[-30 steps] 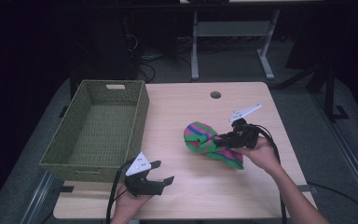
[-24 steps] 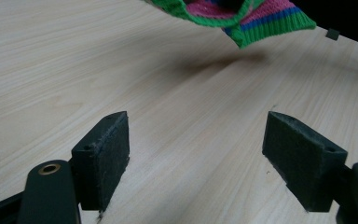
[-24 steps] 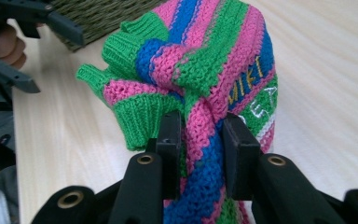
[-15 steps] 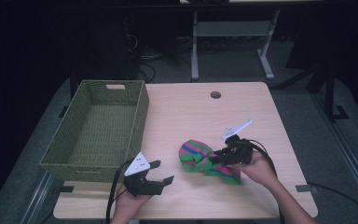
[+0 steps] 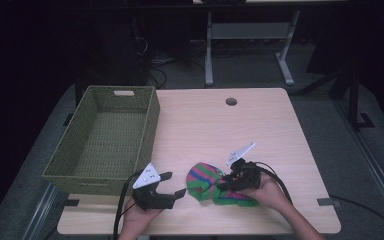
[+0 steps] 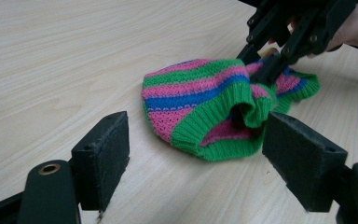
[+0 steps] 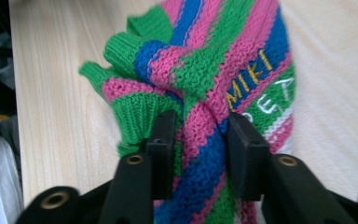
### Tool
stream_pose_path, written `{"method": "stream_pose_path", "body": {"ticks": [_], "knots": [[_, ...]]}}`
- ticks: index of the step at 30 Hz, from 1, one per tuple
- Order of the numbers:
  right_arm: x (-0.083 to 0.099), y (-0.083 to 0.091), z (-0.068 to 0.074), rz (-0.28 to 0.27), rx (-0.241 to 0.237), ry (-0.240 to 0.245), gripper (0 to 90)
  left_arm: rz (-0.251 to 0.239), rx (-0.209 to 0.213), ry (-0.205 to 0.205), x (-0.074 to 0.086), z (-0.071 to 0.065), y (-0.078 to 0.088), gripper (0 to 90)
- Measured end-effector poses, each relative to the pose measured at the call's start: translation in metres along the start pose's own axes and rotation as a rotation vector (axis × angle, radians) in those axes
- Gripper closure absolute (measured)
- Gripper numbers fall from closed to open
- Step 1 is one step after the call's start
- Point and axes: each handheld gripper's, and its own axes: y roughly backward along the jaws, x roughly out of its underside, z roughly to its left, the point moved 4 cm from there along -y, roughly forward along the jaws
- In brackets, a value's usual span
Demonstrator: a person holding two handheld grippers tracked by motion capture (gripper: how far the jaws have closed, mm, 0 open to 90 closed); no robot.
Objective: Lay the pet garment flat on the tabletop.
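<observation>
- The knitted hat (image 5: 211, 183) is lying crumpled on the table's near side, between my two grippers; its pink, green and blue stripes are showing
- Its green ribbed cuff is gaping open; yellow lettering is running along one band

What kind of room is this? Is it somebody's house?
Probably not a house; it looks like a lab or workshop. A plain light wooden table with a cable hole stands on grey floor, cables trail behind it, and a metal-legged bench stands in the dark.

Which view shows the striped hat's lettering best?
Right gripper view: the hat sits close, yellow and white letters readable beside the right gripper pinching it. High view and left gripper view show stripes, no lettering.
</observation>
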Motion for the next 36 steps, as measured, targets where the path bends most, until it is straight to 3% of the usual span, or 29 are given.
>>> {"method": "stream_pose_path", "body": {"ticks": [8,12,15,22,27,31,36], "knots": [[0.004,-0.002,0.009,-0.002,-0.012,0.064,41.4,0.004,0.005,-0.001,0.000,-0.001,-0.001,22.5],[0.004,0.004,0.011,-0.019,-0.015,0.092,38.4,0.003,0.002,-0.002,0.000,-0.001,0.000,22.5],[0.002,0.011,0.016,-0.045,-0.017,0.082,37.8,0.001,0.000,0.001,0.000,0.000,0.000,22.5],[-0.002,0.022,0.036,-0.079,-0.045,0.155,38.1,-0.002,0.003,0.008,0.000,0.000,0.000,22.5],[-0.009,0.012,0.051,-0.051,-0.071,0.223,39.3,-0.005,0.000,0.006,0.000,0.000,0.000,22.5],[-0.015,-0.005,0.051,-0.010,-0.051,0.249,41.1,-0.001,-0.001,0.008,0.000,0.001,0.001,22.5],[-0.015,-0.023,0.046,0.038,-0.030,0.226,45.4,-0.004,0.001,0.010,0.000,0.001,0.001,22.5]]}}
